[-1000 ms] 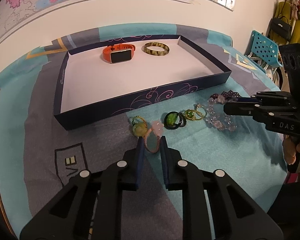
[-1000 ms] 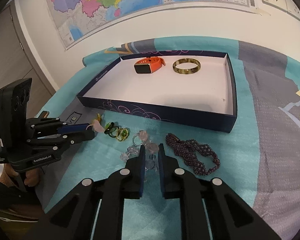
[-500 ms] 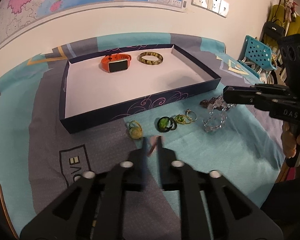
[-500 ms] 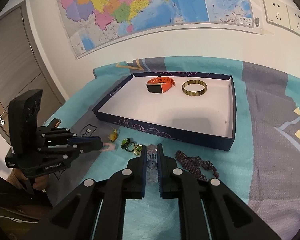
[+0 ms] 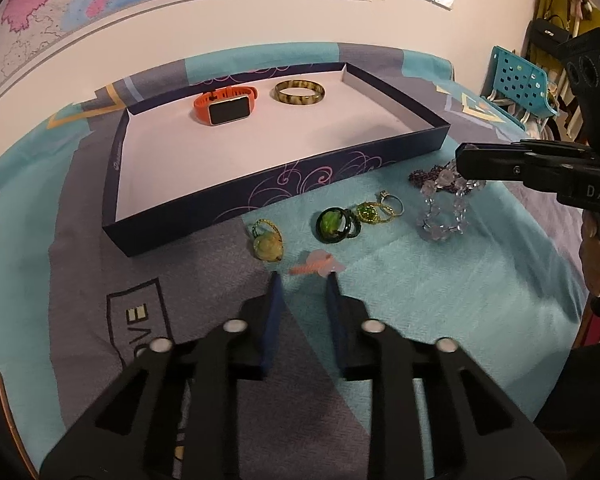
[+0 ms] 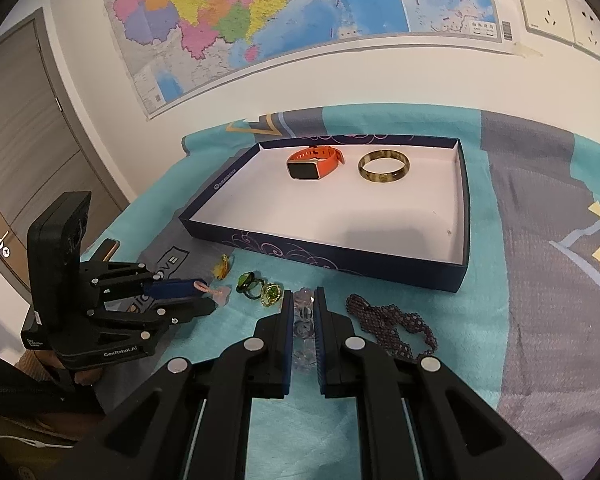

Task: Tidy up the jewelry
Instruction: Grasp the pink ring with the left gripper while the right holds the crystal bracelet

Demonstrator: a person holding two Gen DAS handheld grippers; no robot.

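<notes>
Navy cardboard tray with white floor and lilac swirl pattern on its wall. Orange-strapped watch with black face; mottled olive-brown bangle. Teal and grey patterned cloth, dark purple beaded bracelet, green glass ring.

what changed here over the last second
Both tongs lifted their pieces. The left tongs raised the pink ring off the cloth. The right tongs picked up the clear bead bracelet, which now dangles from them. The orange watch and bangle stayed in the box. The green rings and purple bracelet stayed on the cloth.
</notes>
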